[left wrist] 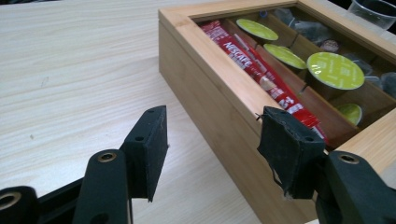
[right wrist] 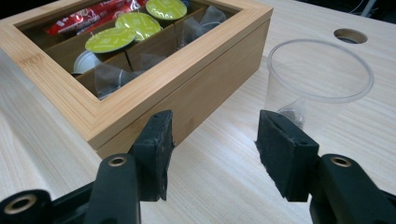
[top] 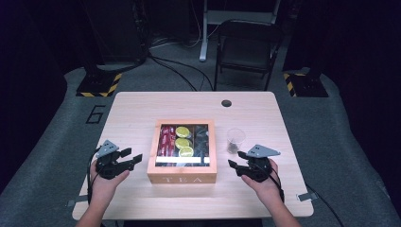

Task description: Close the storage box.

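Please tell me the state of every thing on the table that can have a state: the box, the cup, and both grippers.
Tea box: lid shut, its window showing the red sticks, green capsules and tea bags inside.
Plastic cup: upright, with a tea bag at the bottom.
Left gripper: open, holding nothing.
Right gripper: open, holding nothing.

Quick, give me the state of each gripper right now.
Left gripper: open, holding nothing, beside the wooden tea box.
Right gripper: open, holding nothing, near the clear plastic cup.
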Demonstrator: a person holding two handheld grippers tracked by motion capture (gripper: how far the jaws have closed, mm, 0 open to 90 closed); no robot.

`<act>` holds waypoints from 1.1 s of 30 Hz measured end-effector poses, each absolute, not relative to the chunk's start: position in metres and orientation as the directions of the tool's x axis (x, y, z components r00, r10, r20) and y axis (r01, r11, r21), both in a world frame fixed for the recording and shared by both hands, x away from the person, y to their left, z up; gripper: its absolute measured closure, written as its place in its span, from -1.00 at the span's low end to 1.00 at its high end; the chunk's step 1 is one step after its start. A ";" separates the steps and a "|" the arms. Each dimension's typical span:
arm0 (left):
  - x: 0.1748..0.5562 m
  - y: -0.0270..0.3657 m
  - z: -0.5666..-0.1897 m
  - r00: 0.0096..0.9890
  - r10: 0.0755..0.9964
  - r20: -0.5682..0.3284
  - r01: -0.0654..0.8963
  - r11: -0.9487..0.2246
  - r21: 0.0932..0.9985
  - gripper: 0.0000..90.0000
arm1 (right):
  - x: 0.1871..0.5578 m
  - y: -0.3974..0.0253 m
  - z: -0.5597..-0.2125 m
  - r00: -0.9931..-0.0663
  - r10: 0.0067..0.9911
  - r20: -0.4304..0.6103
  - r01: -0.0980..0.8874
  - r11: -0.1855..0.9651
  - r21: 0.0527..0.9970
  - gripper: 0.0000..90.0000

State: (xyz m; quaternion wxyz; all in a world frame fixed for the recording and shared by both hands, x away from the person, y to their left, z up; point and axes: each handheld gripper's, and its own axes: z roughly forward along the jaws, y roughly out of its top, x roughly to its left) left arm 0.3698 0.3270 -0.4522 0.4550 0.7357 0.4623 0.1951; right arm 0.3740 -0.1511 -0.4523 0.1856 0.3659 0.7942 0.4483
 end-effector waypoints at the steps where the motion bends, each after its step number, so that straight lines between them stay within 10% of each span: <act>1: 0.370 0.328 -0.453 0.491 0.861 -0.133 0.501 -0.154 0.852 -0.07 | 0.374 -0.151 -0.454 -0.664 0.747 0.032 0.415 0.333 0.846 0.01; 33: 0.377 0.347 -0.481 0.459 0.881 -0.115 0.565 -0.190 0.803 -0.07 | 0.379 -0.139 -0.488 -0.695 0.717 0.052 0.479 0.407 0.778 0.04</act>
